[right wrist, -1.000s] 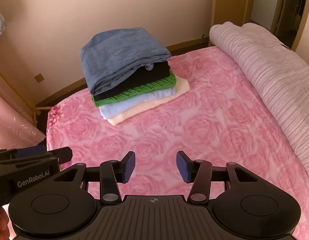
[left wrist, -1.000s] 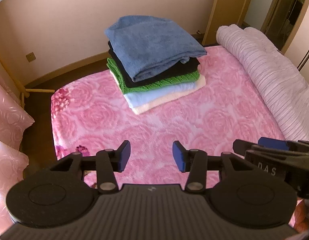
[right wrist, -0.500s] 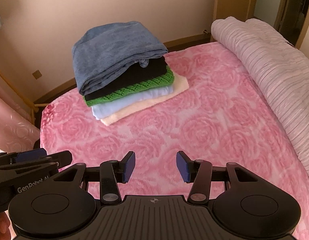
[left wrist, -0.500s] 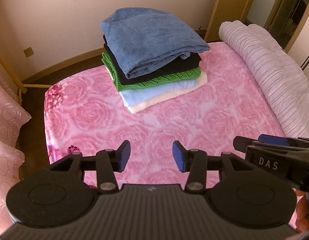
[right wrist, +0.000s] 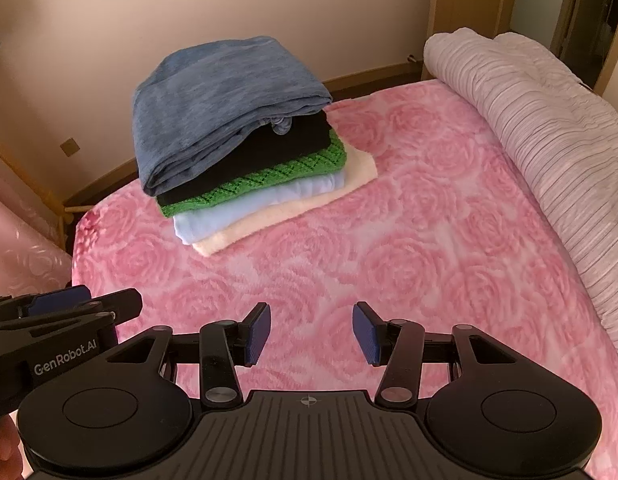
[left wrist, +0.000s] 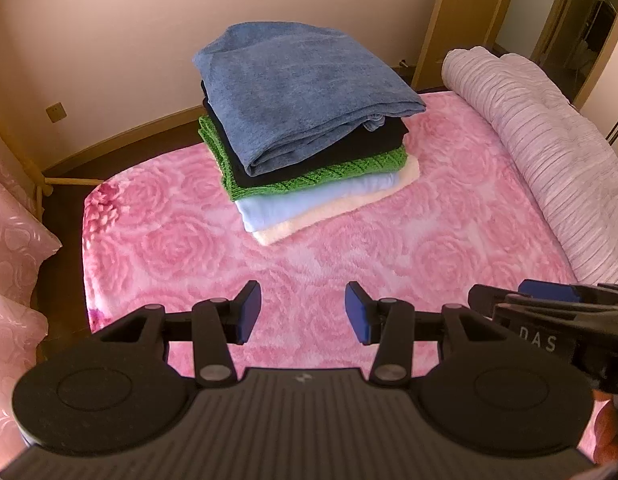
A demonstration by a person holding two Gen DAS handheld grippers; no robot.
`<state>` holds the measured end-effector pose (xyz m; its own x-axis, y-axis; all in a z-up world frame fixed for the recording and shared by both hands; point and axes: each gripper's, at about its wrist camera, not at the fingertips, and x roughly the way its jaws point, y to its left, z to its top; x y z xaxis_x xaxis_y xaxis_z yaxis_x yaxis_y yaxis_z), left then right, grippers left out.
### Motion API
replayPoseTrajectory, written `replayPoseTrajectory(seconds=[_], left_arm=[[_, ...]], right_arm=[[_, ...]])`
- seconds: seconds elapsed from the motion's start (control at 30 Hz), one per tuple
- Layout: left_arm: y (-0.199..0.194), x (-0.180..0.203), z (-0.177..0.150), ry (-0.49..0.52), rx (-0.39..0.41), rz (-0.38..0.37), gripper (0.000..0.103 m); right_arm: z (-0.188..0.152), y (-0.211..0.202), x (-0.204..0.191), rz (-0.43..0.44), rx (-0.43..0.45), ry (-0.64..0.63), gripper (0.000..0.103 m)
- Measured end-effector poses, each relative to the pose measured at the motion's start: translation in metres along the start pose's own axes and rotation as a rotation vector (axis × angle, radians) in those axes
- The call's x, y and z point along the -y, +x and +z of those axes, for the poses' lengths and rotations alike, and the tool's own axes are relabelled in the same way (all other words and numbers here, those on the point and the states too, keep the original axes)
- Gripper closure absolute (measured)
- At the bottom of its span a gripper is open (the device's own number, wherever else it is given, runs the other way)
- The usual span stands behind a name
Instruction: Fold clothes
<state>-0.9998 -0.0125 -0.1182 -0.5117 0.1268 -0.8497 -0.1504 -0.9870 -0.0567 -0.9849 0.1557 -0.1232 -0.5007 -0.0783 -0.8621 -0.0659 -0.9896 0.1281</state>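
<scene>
A pink rose-patterned blanket [left wrist: 349, 248] covers the bed. Along its right side lies a rolled pale pink ribbed quilt [left wrist: 549, 152], touching the blanket's edge. Behind the bed stands a cream wall [left wrist: 109, 40] with a wooden skirting board [left wrist: 129, 136] at its foot and a brass-coloured socket plate [left wrist: 55, 112] low on the left. At the left edge are pink pillows [left wrist: 13, 240] with a rose pattern. A wooden door frame [left wrist: 437, 20] rises at the upper right, with a dim room beyond it.
</scene>
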Motion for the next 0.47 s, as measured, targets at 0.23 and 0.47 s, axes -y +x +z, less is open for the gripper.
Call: replayPoseTrajectory(seconds=[0.23,0.47], left_arm=[[0.002,-0.005,0.007,-0.029,0.021,0.011,0.061],[-0.006,-0.014,0.011,-0.036,0.067,0.047,0.061]], right_arm=[[0.005,0.0,-0.004,-0.002,0.006,-0.001,0.053],[0.006,-0.008,-0.014,-0.001,0.019,-0.002,0.053]])
